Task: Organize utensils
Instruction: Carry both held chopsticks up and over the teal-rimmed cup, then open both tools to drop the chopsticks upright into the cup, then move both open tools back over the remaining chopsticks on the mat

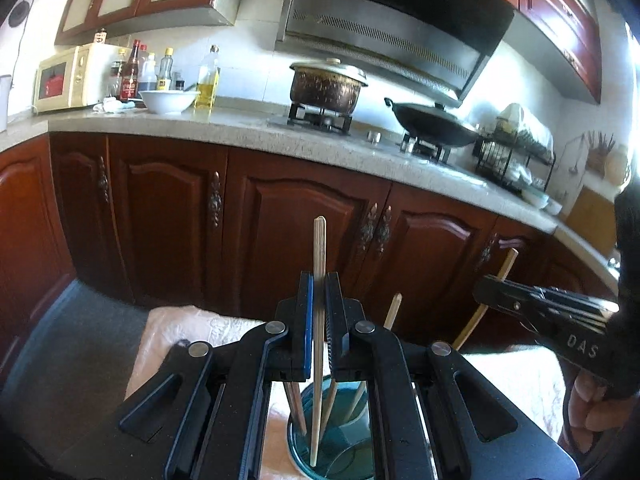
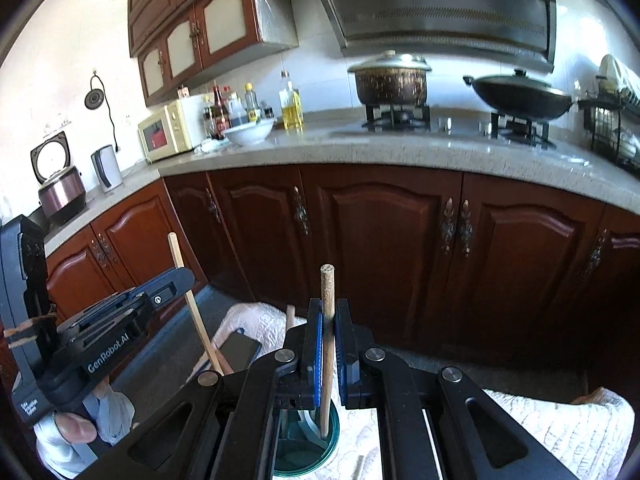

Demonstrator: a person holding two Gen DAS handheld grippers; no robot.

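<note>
In the left wrist view, the left gripper (image 1: 319,316) pinches one chopstick (image 1: 319,264) upright, its tip lowered into the teal cup (image 1: 344,456) for stowing, while in the right wrist view the right gripper (image 2: 329,344) likewise clamps a second chopstick (image 2: 328,300) upright over the same cup (image 2: 328,440).

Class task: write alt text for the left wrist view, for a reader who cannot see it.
The left tool is shut on an upright chopstick whose lower end stands in a teal glass cup with several other chopsticks. At right, the right tool grips another chopstick. Behind are dark wood cabinets and a counter with a pot and a wok.
</note>
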